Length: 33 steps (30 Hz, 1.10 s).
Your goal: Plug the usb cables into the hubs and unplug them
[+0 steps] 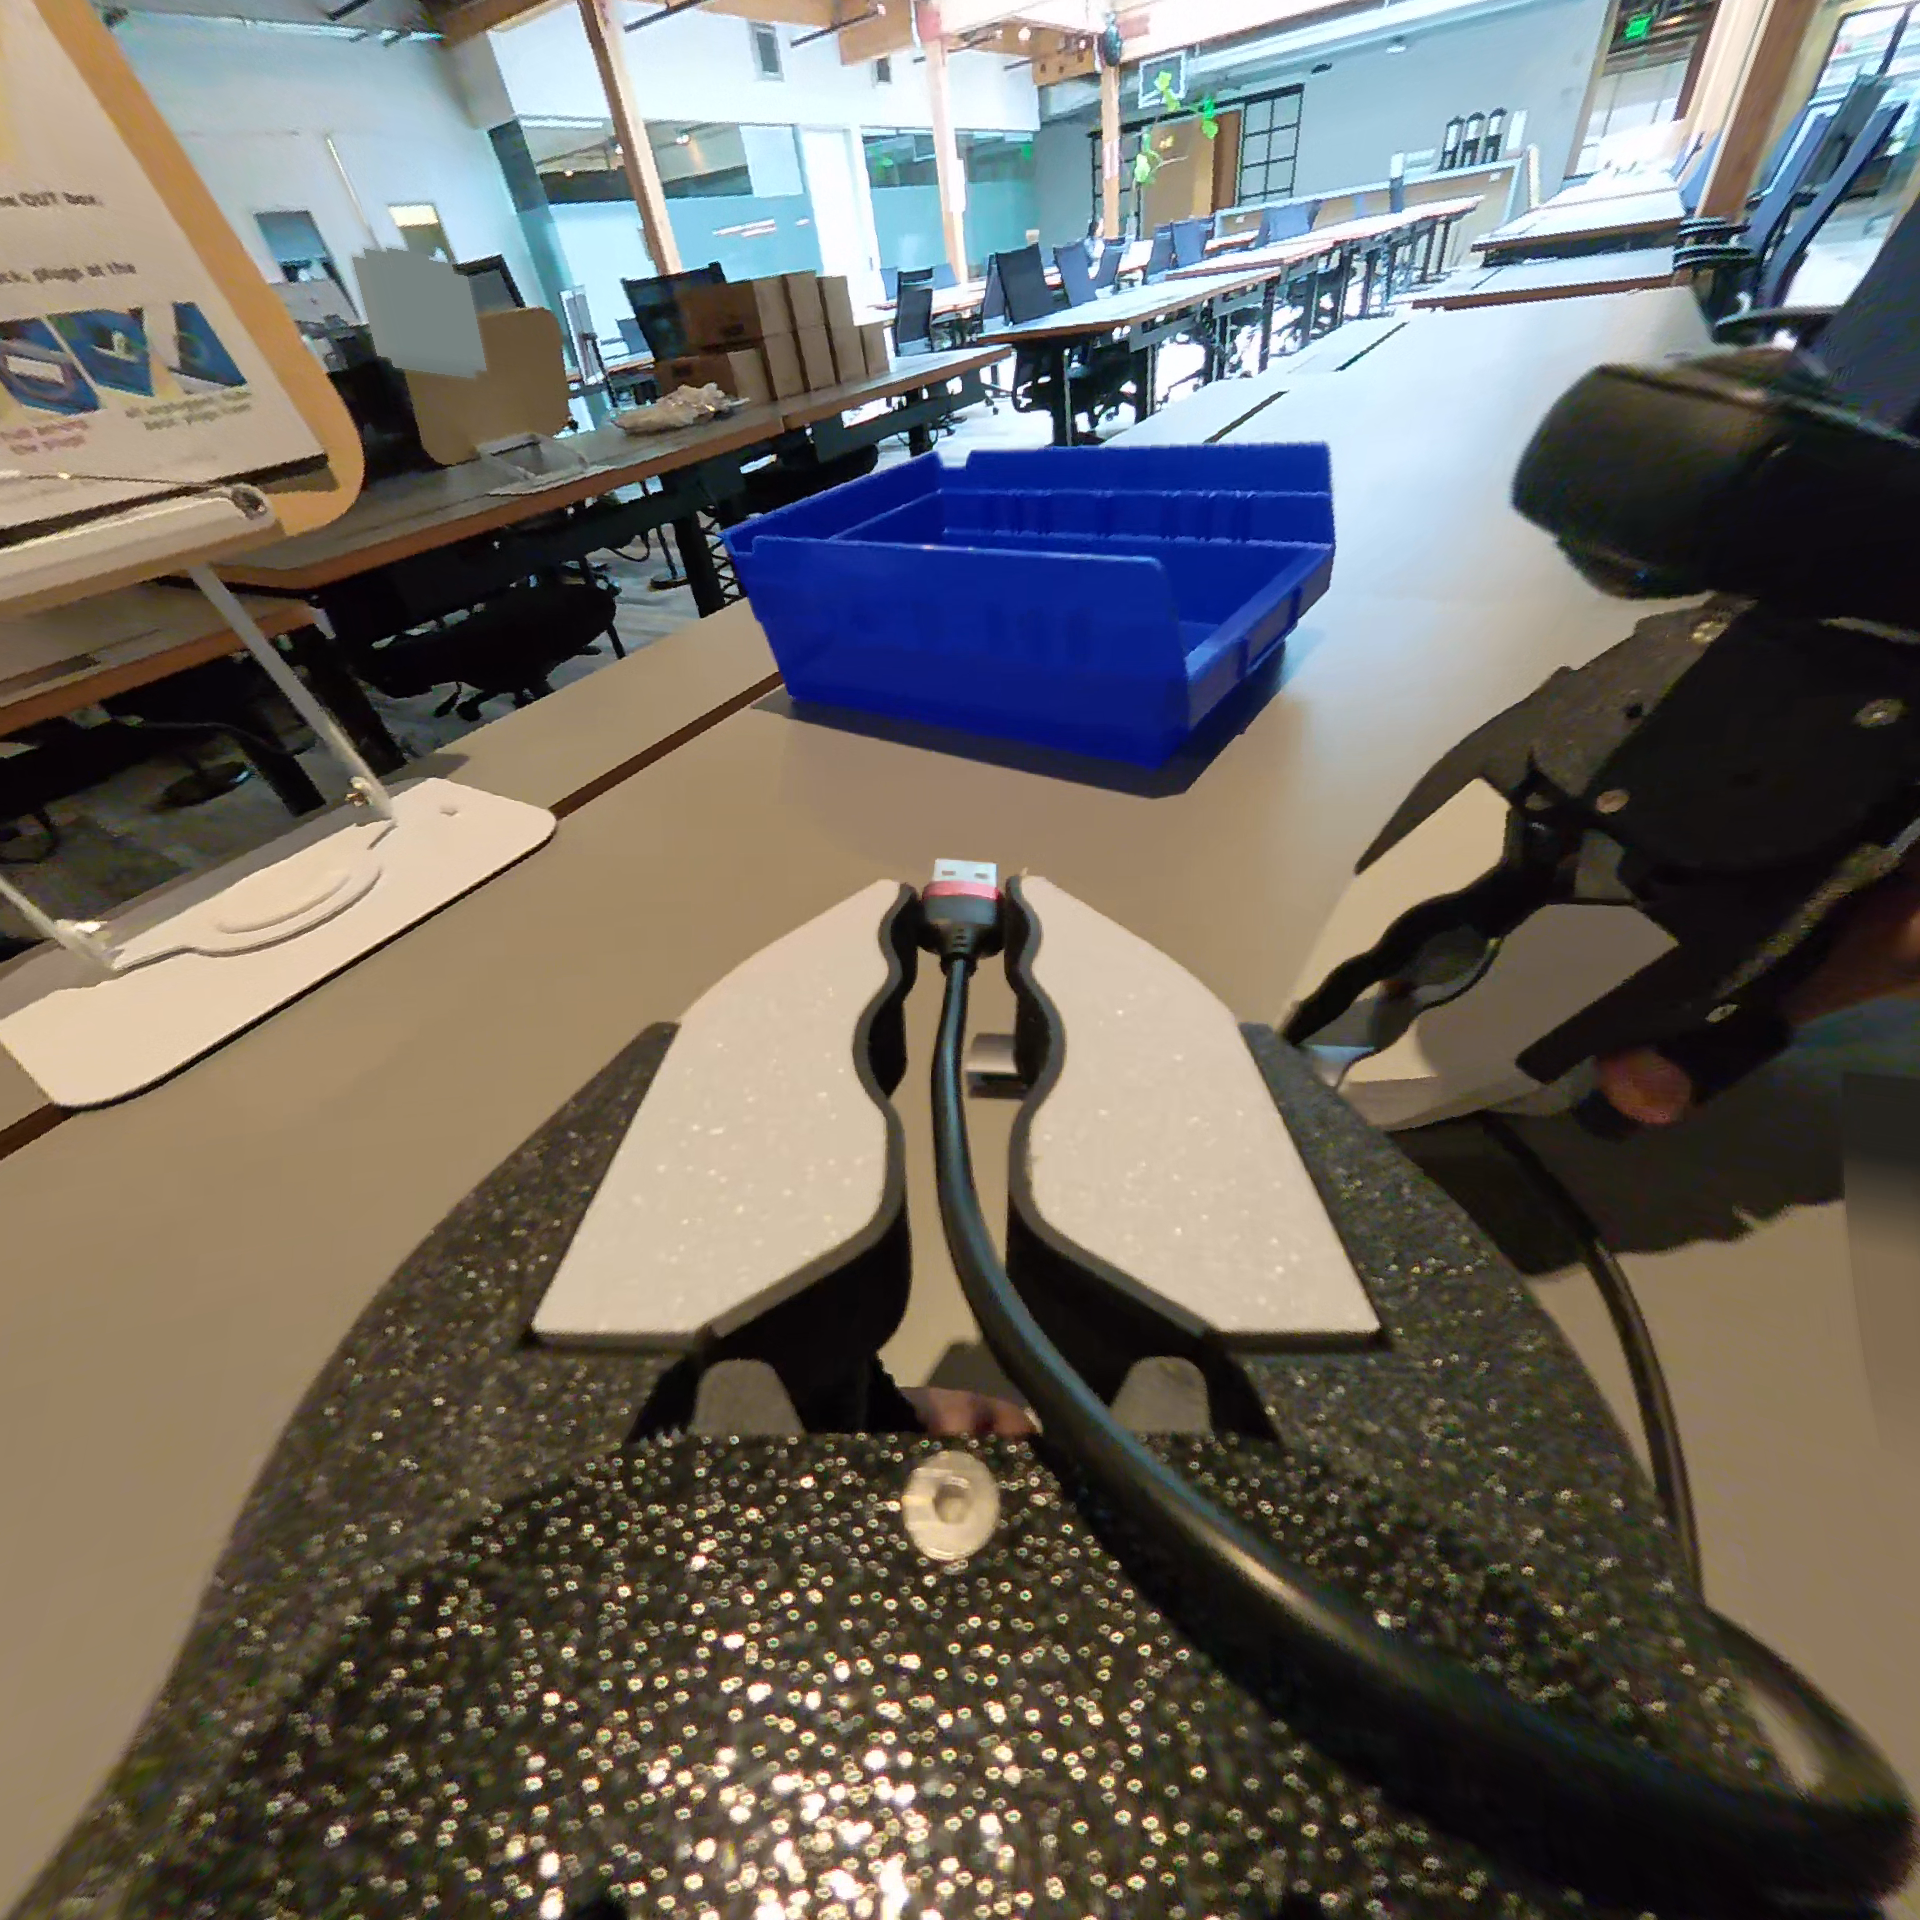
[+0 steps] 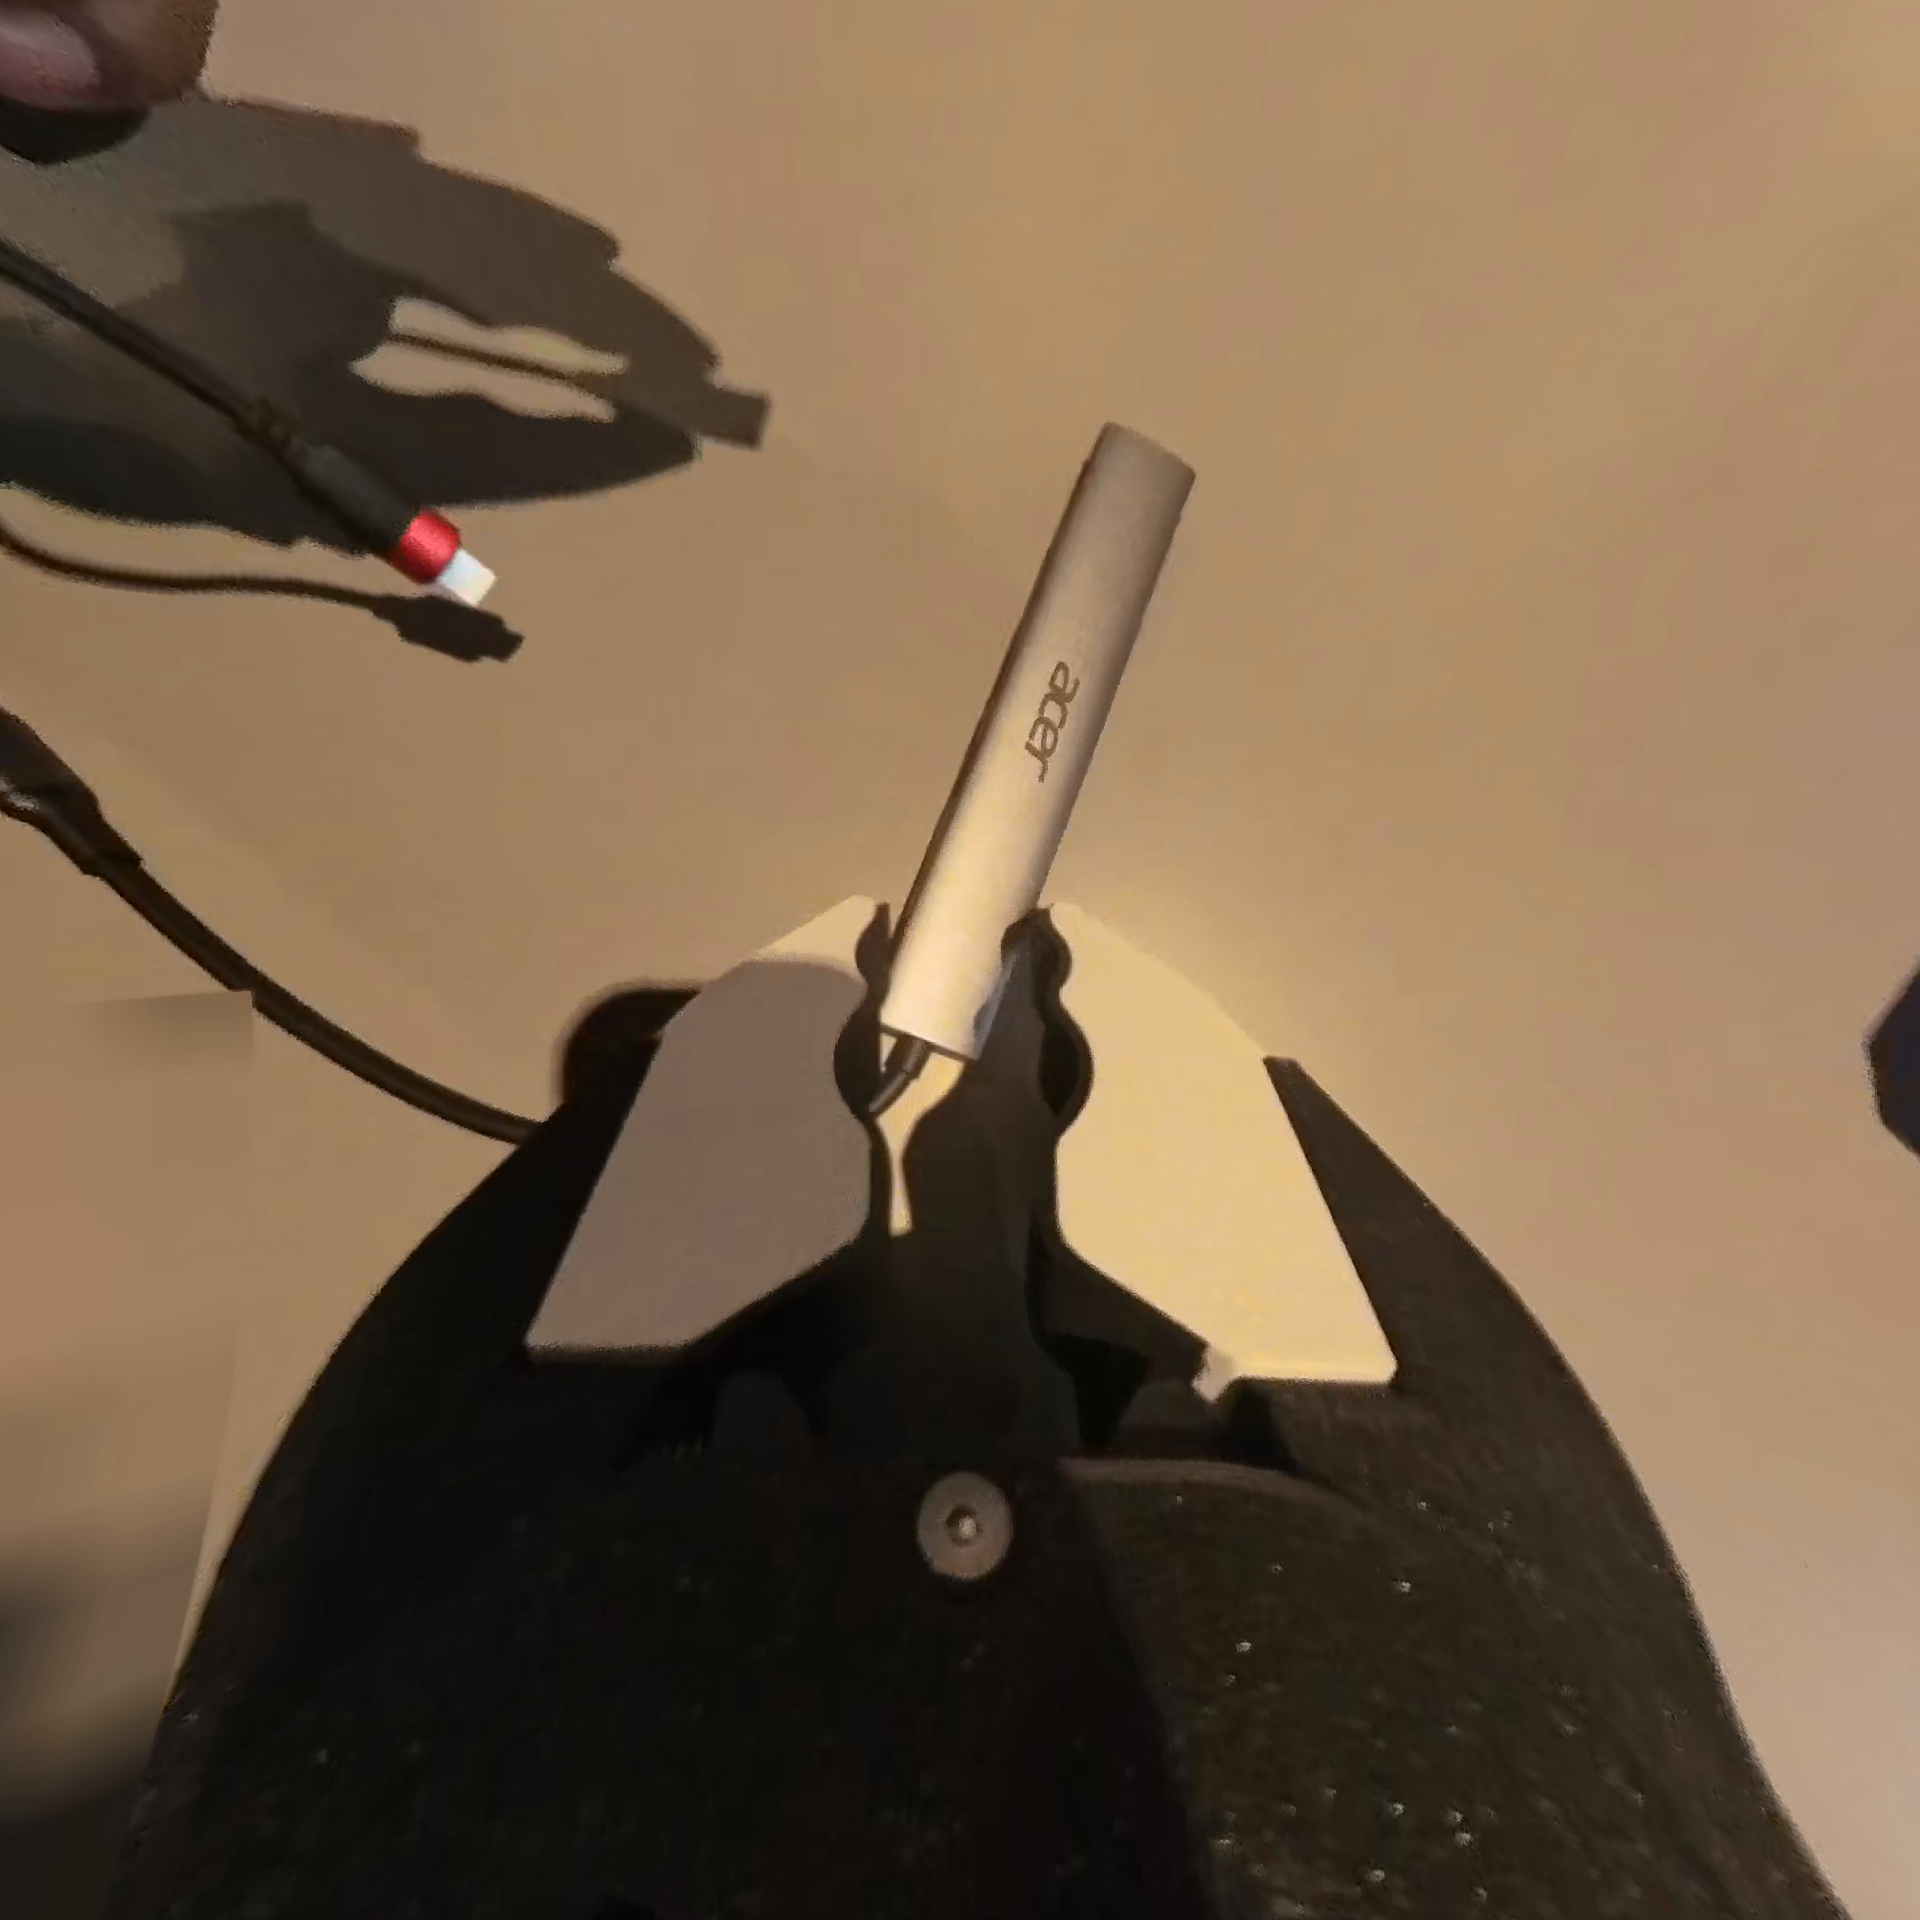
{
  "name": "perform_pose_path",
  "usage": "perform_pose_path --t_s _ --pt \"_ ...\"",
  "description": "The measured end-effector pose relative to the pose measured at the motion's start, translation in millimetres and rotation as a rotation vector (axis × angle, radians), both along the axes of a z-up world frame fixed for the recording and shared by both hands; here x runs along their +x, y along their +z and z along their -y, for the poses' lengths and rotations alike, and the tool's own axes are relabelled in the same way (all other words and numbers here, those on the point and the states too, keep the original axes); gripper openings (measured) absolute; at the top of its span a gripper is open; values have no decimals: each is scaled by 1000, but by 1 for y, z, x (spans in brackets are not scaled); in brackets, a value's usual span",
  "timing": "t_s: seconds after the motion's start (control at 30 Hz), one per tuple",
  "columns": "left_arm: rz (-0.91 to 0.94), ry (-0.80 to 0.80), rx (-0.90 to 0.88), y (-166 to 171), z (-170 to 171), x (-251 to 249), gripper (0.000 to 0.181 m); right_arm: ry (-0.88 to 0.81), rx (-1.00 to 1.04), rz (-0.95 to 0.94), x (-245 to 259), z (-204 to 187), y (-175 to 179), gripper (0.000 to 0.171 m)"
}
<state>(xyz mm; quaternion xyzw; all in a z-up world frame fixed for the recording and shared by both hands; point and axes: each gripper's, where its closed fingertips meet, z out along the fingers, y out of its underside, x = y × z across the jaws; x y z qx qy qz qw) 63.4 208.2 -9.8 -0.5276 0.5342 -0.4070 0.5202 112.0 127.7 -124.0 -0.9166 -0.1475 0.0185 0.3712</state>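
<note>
Cable plug (image 1: 964,906) pinched in left claw (image 1: 961,896).

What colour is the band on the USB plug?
Red, on the USB plug, clearest in the right wrist view.

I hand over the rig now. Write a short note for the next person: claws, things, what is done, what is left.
Left claw: shut on the USB plug, metal tip sticking out forward, cable trailing back.
Right claw: shut on one end of the hub, held over the table.
Plug and hub are apart; nothing is plugged in.
Blue bin stands farther off on the table.
Left: line the plug up with a hub port, insert, then unplug.
</note>
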Motion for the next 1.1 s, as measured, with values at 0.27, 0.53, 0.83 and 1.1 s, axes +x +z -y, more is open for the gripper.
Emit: perform_pose_path --t_s 0.27,0.53,0.83,1.1 --pt "-76 -69 29 -13 8 0 15 26 38 -63 3 -21 6 23" --pt "-108 -81 30 -26 9 3 15 44 235 -205 2 -28 36 23" --pt "-53 -55 80 -22 18 10 15 112 358 -495 -15 -25 65 23" --pt "-2 -64 -22 -14 16 6 15 140 389 -654 -20 -22 78 22"
